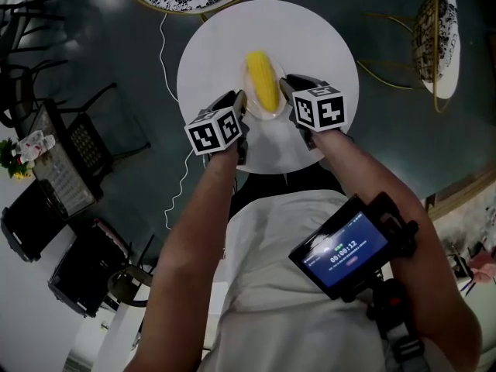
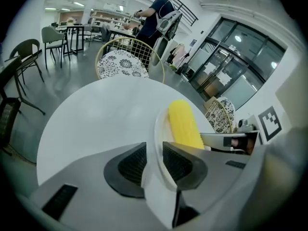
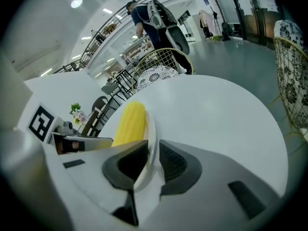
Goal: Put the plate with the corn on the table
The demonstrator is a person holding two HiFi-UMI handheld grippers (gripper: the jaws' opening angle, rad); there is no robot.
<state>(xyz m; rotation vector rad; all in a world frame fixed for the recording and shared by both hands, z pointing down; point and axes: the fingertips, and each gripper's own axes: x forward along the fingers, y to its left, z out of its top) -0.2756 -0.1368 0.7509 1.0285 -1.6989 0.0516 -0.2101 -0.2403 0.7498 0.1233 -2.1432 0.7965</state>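
Head view looks down; gripper views share plate (image 2: 157, 129).

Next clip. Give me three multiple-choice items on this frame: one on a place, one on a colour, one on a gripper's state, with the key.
1. The corn lies:
A. on the floor
B. on the plate
C. on a chair seat

2. The top of the round table is:
A. white
B. black
C. yellow

3. The left gripper is:
A. open and empty
B. shut on the corn
C. shut on the plate's rim

Key:
1 B: in the head view the cob rests inside the plate.
2 A: the top shows plain white in every view.
3 C: the left gripper view shows its jaws pinching the rim, as the right gripper does on the opposite side.
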